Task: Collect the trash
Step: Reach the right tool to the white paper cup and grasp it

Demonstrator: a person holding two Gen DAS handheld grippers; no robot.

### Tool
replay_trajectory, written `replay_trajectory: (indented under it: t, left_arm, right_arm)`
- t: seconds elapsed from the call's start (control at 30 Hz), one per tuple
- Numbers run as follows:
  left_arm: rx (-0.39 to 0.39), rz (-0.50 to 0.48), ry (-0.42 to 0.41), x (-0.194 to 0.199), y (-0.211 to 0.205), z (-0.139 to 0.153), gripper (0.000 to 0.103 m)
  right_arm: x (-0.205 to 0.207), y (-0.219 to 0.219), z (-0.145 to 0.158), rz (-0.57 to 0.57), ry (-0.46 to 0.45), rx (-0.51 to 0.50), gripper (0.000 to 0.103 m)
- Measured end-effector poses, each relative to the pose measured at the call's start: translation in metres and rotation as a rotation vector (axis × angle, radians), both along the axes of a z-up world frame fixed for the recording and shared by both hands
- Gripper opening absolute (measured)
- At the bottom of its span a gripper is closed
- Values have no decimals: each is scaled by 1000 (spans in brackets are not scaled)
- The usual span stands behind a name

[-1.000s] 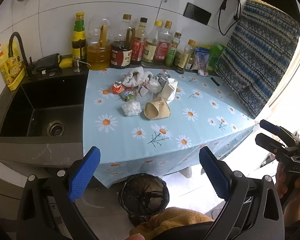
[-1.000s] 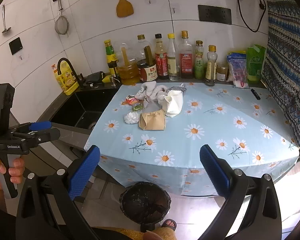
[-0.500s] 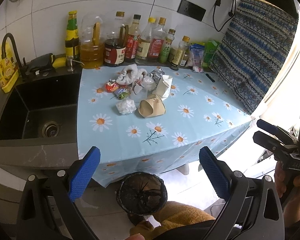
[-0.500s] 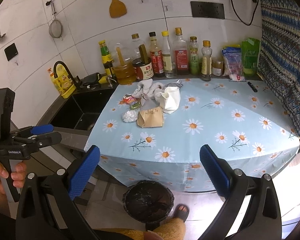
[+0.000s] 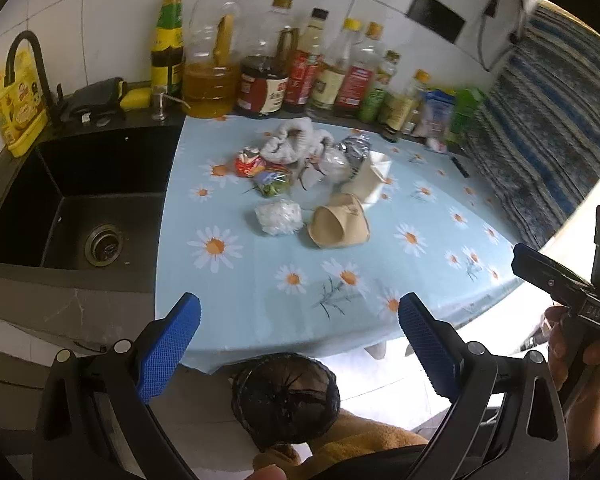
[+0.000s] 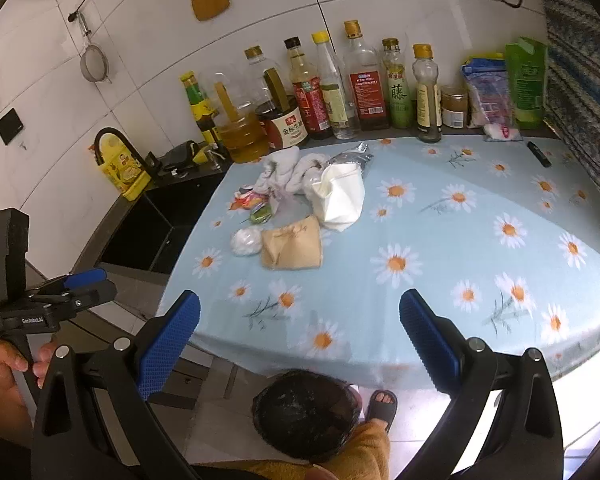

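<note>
A pile of trash lies on the daisy tablecloth [image 5: 260, 296]: a crushed brown paper cup [image 5: 339, 222] [image 6: 292, 242], a crumpled clear plastic wad [image 5: 278, 216] [image 6: 246, 241], a white paper bag [image 6: 340, 196], colourful wrappers [image 5: 256, 166], a white cloth [image 5: 292, 142]. A black-lined bin [image 5: 286, 392] [image 6: 306, 414] stands on the floor below the table edge. My left gripper [image 5: 299, 346] is open and empty, in front of the table edge. My right gripper [image 6: 300, 340] is open and empty, also before the edge.
A black sink [image 5: 80, 208] lies left of the table. Oil and sauce bottles [image 6: 328, 88] line the back wall. A patterned blue fabric [image 5: 540, 120] hangs at the right. A black marker [image 6: 539, 153] lies at the far right.
Both grippers have moved closer to the table; the trash pile looks larger. Both stay open and empty.
</note>
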State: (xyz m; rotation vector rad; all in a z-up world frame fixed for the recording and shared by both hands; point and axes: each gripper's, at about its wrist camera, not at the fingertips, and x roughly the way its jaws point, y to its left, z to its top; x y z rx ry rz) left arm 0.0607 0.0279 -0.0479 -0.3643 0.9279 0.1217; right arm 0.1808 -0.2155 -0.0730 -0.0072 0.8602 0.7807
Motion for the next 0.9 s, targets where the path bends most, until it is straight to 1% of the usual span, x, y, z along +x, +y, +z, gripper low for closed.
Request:
replay_trajectory:
  t: [0.23, 0.3, 0.4, 0.5, 0.57, 0.6, 0.63, 0.7, 0.9]
  left_arm:
    - [-67, 56, 56, 45, 13, -26, 96]
    - [-88, 76, 76, 57, 15, -36, 96]
    - [-116, 86, 86, 67, 17, -44, 96]
    - [-117, 109, 109, 78, 19, -53, 96]
    - [-116, 137, 113, 81, 22, -56, 96]
    - [-119, 169, 109, 82, 26, -59, 96]
    - [-135, 192, 112, 82, 29, -62, 96]
    - [-164, 220, 121, 83, 34, -67, 96]
    - [-177, 258, 146, 90, 38, -80, 96]
  right_arm:
    - [70, 27, -32, 46, 75, -12, 99]
    - [83, 35, -40, 60, 90, -17, 99]
    - [106, 55, -55, 100, 101, -47, 99]
    - [128, 74, -69, 125, 116, -64, 99]
    - [142, 86, -79, 147, 118, -72, 99]
    - [150, 91, -84, 157, 126, -73, 99]
    - [157, 96, -88, 170, 125, -67, 99]
    - [167, 104, -96, 174, 128, -92, 99]
    - [187, 117, -106, 210, 136, -67, 99]
